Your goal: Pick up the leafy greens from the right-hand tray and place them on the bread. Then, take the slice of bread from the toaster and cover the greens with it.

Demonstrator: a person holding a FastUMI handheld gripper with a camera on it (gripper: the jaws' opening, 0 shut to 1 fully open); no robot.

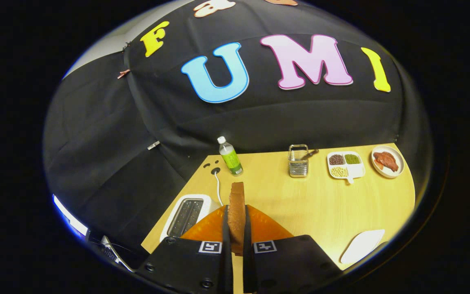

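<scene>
Tool (236,228) fingers clamp one upright slice of bread (237,212) edge-on, raised above the bench (300,204) beside one white toaster (188,214), with one bottle (230,157), one wire holder (298,161), one divided tray (346,164) and one plate of meat (387,161) beyond.

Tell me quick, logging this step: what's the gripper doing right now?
Gripper: shut on the bread slice, held upright between its fingers above the table, beside the toaster.

pale smooth wood-look table (324,204), glossy white toaster (202,202), matt black fingers (225,228), rough brown bread slice (237,212)
</scene>
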